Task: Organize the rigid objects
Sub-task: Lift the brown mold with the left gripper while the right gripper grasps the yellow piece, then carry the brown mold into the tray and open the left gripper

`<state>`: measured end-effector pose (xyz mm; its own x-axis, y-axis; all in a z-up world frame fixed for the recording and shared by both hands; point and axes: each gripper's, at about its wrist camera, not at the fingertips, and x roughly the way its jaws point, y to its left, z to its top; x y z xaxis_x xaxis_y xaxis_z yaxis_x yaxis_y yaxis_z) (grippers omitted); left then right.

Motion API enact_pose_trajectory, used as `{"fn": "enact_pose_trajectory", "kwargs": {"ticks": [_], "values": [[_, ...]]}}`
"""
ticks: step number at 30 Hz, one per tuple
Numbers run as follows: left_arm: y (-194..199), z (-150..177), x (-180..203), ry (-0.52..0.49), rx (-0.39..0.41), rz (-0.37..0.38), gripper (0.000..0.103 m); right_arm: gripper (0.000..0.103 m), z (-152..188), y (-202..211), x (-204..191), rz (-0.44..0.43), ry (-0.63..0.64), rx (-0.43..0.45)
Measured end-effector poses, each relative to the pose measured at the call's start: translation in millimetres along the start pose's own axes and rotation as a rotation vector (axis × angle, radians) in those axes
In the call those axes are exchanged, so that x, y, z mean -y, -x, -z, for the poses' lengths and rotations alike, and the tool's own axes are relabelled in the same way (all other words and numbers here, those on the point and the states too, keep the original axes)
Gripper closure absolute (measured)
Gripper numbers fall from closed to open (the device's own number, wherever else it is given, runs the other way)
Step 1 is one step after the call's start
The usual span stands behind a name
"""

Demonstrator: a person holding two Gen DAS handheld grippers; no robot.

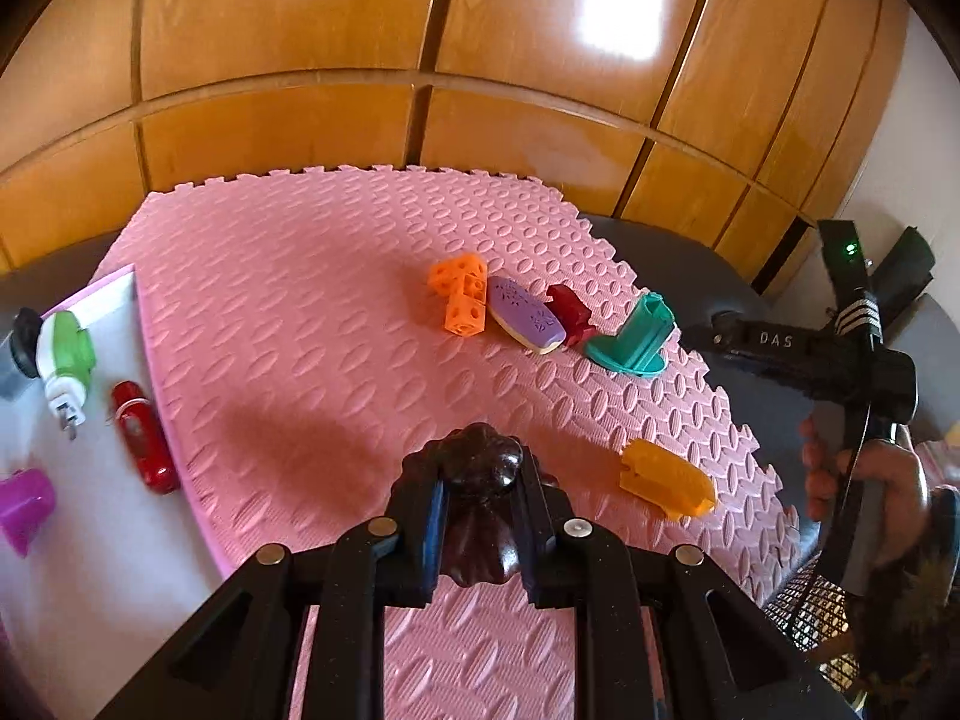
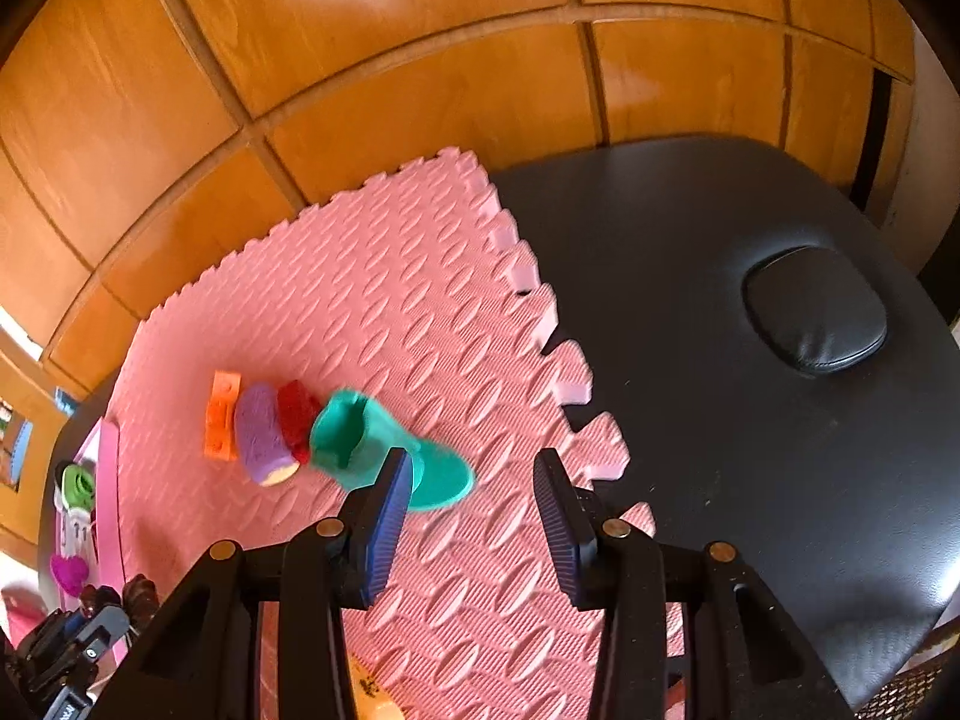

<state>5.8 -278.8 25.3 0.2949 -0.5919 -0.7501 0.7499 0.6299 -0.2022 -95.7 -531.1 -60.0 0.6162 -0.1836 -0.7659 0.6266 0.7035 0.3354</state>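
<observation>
Left wrist view, going left to right: at 9 o'clock a white board (image 1: 108, 516) carries a green-and-white piece (image 1: 65, 360), a red capsule piece (image 1: 144, 445) and, at the far left edge, a purple piece (image 1: 24, 507). Your left tongs (image 1: 483, 513) at 6 o'clock are clenched on a dark brown carved piece (image 1: 483, 504), held over the pink foam mat (image 1: 300, 312). Just past centre toward 1 o'clock a row lies on the mat: orange cube block (image 1: 462, 294), purple oval piece (image 1: 525, 315) touching it, dark red piece (image 1: 570, 313) beside that, then a teal piece (image 1: 636, 339). A yellow-orange piece (image 1: 666, 480) lies alone at 4 o'clock near the mat edge. At 3 o'clock your right hand (image 1: 864, 492) holds the other tool off the mat.

Right wrist view: at 8 o'clock the same row shows, orange block (image 2: 221, 423), purple oval (image 2: 261, 441), dark red (image 2: 297, 420), teal (image 2: 372, 444), all close together on the mat (image 2: 420, 330). Your right tongs (image 2: 474, 531) at 6 o'clock are released, jaws apart, nothing between them, the left pad (image 2: 390, 516) overlapping the teal piece in view; contact can't be told. Black padded tabletop (image 2: 720, 420) fills 3 o'clock.
</observation>
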Motion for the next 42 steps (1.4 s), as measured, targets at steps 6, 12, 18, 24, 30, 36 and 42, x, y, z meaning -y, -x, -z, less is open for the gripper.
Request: {"fn": "enact_pose_trajectory", "kwargs": {"ticks": [6,12,18,24,30,36,42], "values": [[21.1,2.2,-8.5,0.010,0.033,0.008,0.083,0.061,18.3,2.6,-17.7,-0.182,0.039,-0.118],[36.8,4.7,-18.4,0.037,0.056,0.022,0.083,0.059,48.8,-5.1,-59.8,-0.150,0.277,-0.240],[55.9,7.4,-42.9,0.098,0.086,0.011,0.083,0.056,69.2,-13.7,-79.3,-0.081,0.394,-0.278],[84.0,17.2,-94.5,0.223,0.121,-0.047,0.083,0.076,79.7,-15.8,-86.4,0.004,0.466,-0.235],[103.1,34.8,-159.0,0.385,0.133,-0.142,0.083,0.072,83.3,-16.2,-84.7,0.003,0.488,-0.234],[99.6,43.0,-180.1,0.432,0.110,-0.169,0.083,0.068,84.8,-14.6,-92.2,0.016,0.524,-0.220],[75.3,25.9,-178.9,0.405,0.100,-0.176,0.083,0.068,85.6,-14.2,-90.2,0.016,0.526,-0.205]]}}
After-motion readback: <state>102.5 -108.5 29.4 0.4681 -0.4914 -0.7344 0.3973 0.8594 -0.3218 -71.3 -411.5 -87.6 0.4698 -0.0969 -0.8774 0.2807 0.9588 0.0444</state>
